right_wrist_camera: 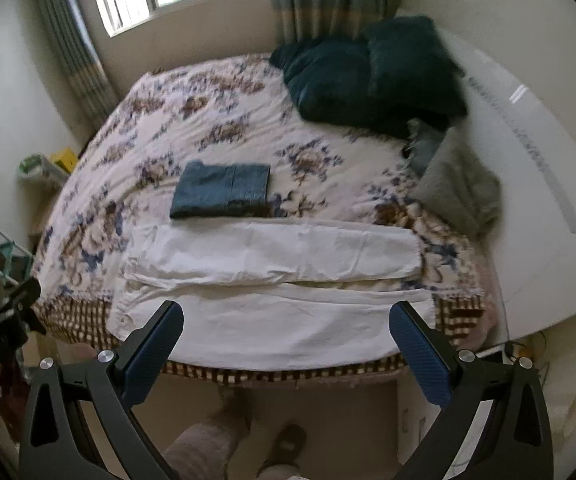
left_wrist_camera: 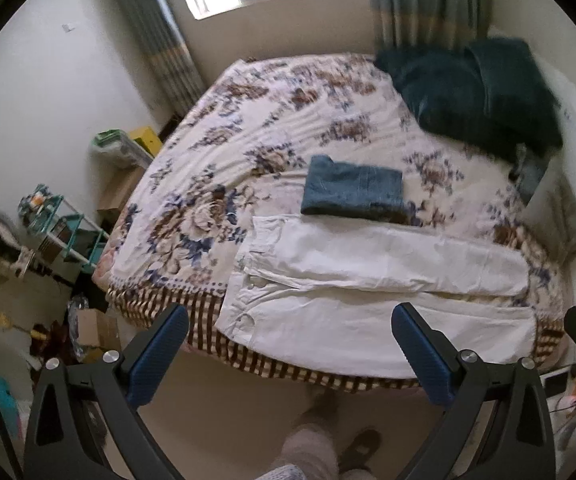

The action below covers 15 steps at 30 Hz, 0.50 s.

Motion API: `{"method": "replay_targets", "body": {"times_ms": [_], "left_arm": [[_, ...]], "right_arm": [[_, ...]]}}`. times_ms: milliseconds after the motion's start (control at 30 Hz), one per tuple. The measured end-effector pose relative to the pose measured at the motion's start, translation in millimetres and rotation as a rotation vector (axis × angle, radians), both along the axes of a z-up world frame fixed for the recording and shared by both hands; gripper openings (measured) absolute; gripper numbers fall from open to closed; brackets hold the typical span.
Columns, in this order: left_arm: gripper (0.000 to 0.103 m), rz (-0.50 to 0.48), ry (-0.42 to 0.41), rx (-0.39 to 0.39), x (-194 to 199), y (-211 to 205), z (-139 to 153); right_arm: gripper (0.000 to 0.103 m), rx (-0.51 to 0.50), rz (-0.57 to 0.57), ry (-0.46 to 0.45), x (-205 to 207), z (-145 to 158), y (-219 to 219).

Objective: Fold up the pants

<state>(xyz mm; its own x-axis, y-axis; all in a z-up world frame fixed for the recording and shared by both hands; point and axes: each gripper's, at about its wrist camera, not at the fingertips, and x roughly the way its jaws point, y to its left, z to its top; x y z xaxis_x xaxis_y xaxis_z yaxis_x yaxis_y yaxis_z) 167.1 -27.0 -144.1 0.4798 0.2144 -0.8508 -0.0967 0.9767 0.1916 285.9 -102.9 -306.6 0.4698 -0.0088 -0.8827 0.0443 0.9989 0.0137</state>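
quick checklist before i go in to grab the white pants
1. White pants lie flat along the bed's near edge, legs side by side: ok.
2. Left hand-held gripper open and empty: ok.
3. Right hand-held gripper open and empty: ok.
4. Folded blue jeans sit apart from the pants, farther back: ok.
5. Waistband at the left end, hems at the right: ok.
6. Fly closed: cannot tell.
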Motion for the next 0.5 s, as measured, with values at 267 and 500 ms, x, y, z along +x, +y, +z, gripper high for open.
{"method": "replay_targets", "body": {"times_ms": [267,500], "left_arm": [[0.103,-0.149,0.155,0.090,138.6,-8.1,-116.4],[0.103,-0.418,0.231,0.194,238.3,-59.6,-223.0]], "right_arm": [[0.103,-0.050,-0.049,0.154,134.8,-144.5,1.1],[0.103,-0.131,-0.035,0.280,245.0,-264.2,-23.2]]}}
